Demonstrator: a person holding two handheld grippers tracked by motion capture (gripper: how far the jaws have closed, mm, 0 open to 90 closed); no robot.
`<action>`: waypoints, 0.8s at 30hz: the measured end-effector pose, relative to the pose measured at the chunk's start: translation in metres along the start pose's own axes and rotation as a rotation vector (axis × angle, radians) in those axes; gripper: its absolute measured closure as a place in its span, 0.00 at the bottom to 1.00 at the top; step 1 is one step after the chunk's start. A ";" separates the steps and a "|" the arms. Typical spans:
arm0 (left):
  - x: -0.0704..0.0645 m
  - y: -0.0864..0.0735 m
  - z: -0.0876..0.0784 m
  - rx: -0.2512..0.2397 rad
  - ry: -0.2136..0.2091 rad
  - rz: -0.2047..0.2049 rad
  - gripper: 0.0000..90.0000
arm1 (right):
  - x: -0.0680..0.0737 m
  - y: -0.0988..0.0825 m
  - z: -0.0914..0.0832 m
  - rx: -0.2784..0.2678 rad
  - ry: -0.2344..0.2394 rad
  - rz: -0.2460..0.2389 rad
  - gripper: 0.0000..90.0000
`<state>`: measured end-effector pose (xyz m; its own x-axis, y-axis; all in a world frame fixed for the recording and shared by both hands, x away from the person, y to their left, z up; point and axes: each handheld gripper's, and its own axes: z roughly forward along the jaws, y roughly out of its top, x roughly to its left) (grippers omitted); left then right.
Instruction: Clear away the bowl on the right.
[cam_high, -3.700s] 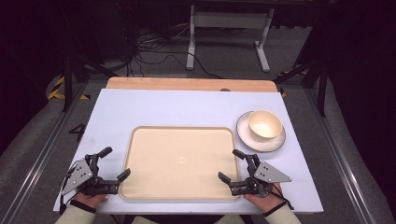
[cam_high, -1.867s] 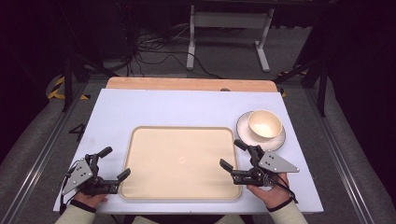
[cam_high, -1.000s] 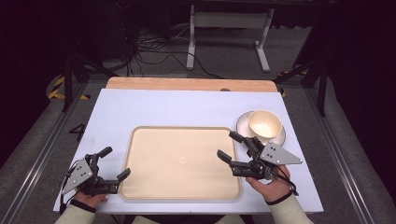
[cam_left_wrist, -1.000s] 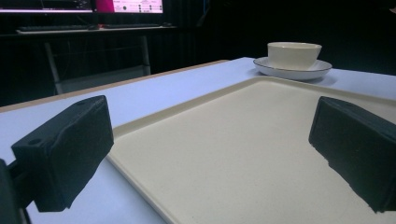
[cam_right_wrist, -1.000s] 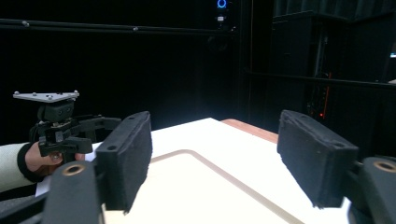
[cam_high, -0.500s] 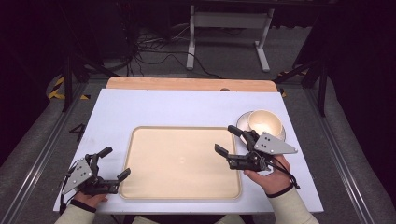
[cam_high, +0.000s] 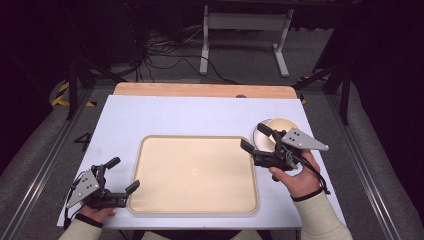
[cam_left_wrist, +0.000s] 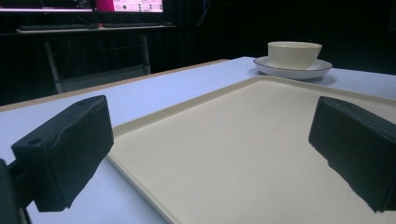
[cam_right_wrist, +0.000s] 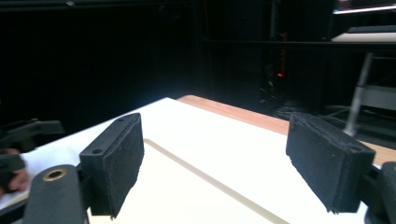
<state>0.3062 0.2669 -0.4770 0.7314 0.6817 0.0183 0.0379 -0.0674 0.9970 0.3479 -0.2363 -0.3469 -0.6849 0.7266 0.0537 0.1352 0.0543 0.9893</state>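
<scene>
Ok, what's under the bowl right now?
The bowl sits on a white saucer, which lies on the table beside the tray. In the high view the right gripper hangs over them, covering part of both.

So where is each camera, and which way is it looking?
High view: above the person's side, looking forward and down at the table; both forearms and grippers show.
Left gripper view: low on the left gripper, facing over the tray toward the bowl; two black fingers show.
Right gripper view: looks leftward across the tray; fingers show.
All share the tray.
</scene>
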 end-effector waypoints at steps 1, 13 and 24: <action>0.000 0.000 0.000 0.000 0.000 0.000 0.00 | -0.001 0.001 0.000 0.004 -0.010 -0.002 0.22; 0.000 0.000 0.000 0.000 0.000 -0.001 0.00 | -0.027 0.008 -0.007 0.033 -0.185 -0.023 0.19; 0.000 0.000 0.000 0.000 0.000 -0.002 0.00 | -0.054 0.010 -0.013 0.022 -0.287 0.009 0.17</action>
<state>0.3063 0.2670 -0.4770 0.7310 0.6821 0.0163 0.0397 -0.0664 0.9970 0.3770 -0.2841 -0.3383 -0.4530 0.8913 0.0192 0.1585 0.0593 0.9856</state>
